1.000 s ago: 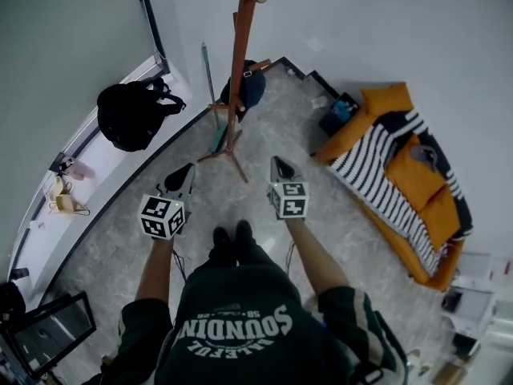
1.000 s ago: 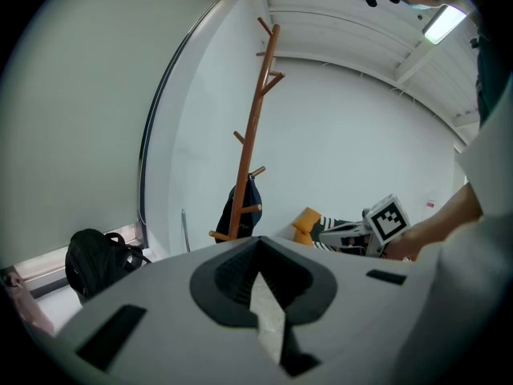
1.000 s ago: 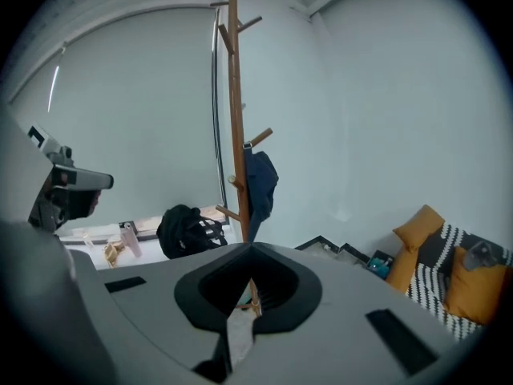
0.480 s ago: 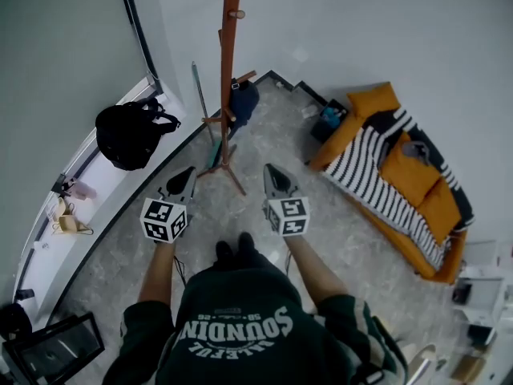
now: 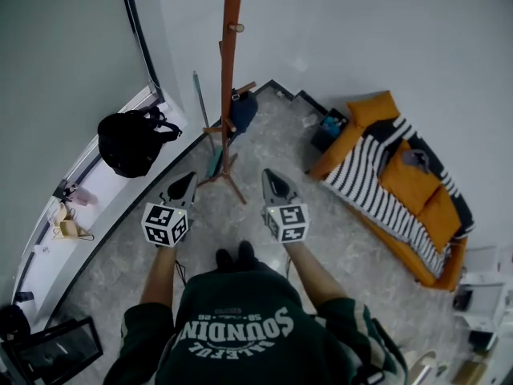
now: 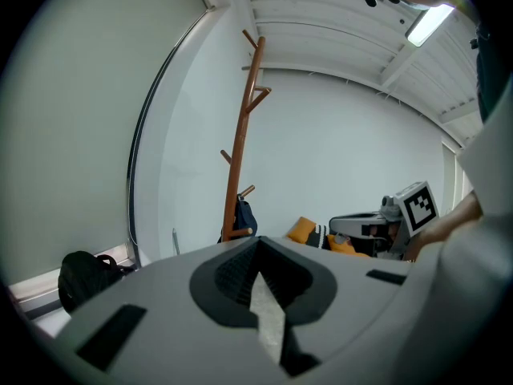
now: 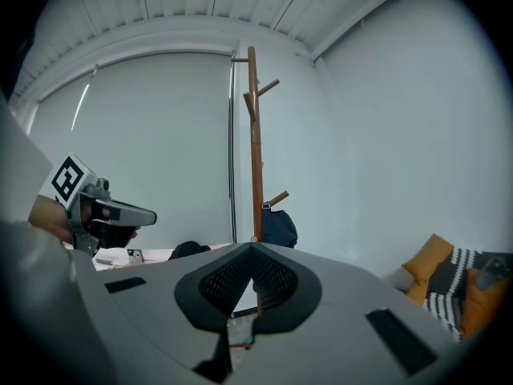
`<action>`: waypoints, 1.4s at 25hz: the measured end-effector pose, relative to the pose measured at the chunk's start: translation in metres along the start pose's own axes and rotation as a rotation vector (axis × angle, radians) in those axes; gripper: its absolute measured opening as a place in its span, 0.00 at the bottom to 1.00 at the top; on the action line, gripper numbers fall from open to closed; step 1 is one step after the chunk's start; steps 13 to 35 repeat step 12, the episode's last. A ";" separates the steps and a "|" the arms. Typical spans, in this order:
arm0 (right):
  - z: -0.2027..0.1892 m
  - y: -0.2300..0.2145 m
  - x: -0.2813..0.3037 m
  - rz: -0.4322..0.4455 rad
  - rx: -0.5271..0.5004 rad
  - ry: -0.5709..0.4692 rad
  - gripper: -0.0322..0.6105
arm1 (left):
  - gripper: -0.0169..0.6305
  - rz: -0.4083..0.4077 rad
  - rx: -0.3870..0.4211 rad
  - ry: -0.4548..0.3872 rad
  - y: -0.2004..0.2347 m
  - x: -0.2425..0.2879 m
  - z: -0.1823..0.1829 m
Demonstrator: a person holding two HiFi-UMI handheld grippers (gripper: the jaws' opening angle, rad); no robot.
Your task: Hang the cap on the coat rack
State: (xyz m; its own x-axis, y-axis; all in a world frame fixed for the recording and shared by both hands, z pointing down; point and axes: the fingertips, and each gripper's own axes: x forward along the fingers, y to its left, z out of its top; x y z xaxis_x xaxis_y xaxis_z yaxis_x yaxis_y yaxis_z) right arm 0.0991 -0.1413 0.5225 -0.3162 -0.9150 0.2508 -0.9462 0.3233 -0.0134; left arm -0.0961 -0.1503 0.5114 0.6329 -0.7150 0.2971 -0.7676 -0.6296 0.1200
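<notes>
A dark blue cap [image 5: 243, 109] hangs from a low peg of the tall brown wooden coat rack [image 5: 228, 70], which stands by the wall corner. The cap [image 6: 244, 216] and the rack [image 6: 243, 143] also show in the left gripper view, and the cap [image 7: 279, 228] and rack [image 7: 255, 135] in the right gripper view. My left gripper [image 5: 183, 184] and right gripper [image 5: 272, 181] are held side by side in front of the person, short of the rack's feet. Both point at the rack. Both are shut, with nothing in the left gripper [image 6: 258, 255] or the right gripper [image 7: 252, 259].
A black backpack [image 5: 128, 139] lies on the low window ledge [image 5: 76, 207] at the left. An orange sofa with a striped blanket [image 5: 401, 191] stands along the right wall. A thin pole [image 5: 198, 107] leans beside the rack. Grey stone floor [image 5: 264, 147] lies between me and the rack.
The head view has shifted, so the rack and cap sit a little lower in the picture. Both grippers have stayed side by side, shut and empty.
</notes>
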 end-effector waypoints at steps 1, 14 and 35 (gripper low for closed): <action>-0.001 0.000 0.002 0.004 -0.003 0.005 0.05 | 0.02 0.002 0.000 -0.001 0.000 0.001 0.001; 0.011 0.004 0.020 0.048 0.006 -0.011 0.05 | 0.02 0.014 -0.009 0.001 0.007 0.011 0.003; 0.011 0.004 0.020 0.048 0.006 -0.011 0.05 | 0.02 0.014 -0.009 0.001 0.007 0.011 0.003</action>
